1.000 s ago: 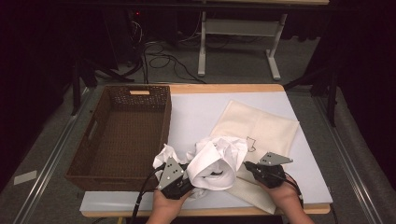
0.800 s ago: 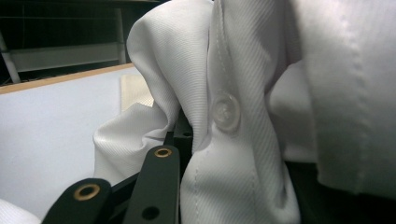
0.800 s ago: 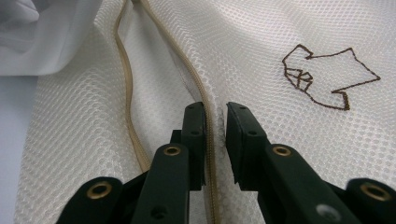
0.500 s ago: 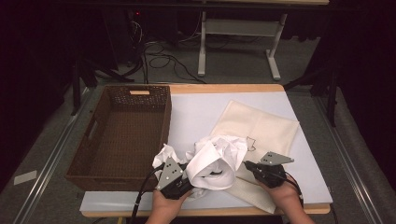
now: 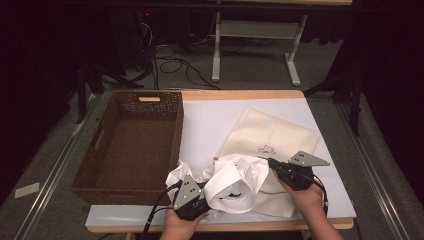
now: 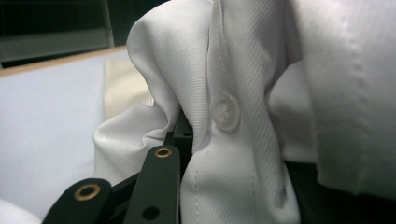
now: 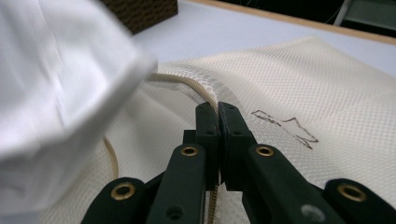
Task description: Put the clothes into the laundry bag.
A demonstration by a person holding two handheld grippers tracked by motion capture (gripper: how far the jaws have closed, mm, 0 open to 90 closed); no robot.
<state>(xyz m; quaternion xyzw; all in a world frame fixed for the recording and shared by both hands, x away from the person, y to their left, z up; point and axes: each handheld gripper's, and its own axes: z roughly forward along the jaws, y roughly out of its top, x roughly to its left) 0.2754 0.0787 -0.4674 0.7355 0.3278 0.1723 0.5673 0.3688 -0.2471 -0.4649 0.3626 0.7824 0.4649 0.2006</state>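
A crumpled white shirt [image 5: 235, 180] lies at the table's front, partly over a cream mesh bag [image 5: 270, 132] with a small dark drawing on it. My left gripper [image 5: 209, 189] reaches into the shirt from the front left. Its jaws [image 6: 184, 135] are shut on a fold of the shirt [image 6: 243, 70] beside a button. My right gripper [image 5: 271, 163] comes in from the right. It is shut [image 7: 217, 112] on the raised corded edge of the bag [image 7: 327, 93], held a little off the table. The shirt [image 7: 51, 93] is a blurred white mass to its left.
A brown wicker basket [image 5: 177, 130] stands on the left of the white table cover [image 5: 210, 120], with nothing in it; its corner [image 7: 140, 11] appears beyond the shirt. Bare cover lies behind the bag. Cables and a stand's legs are on the floor past the far edge.
My right gripper has risen slightly with the bag's edge in its jaws. The left gripper and the basket have not moved.
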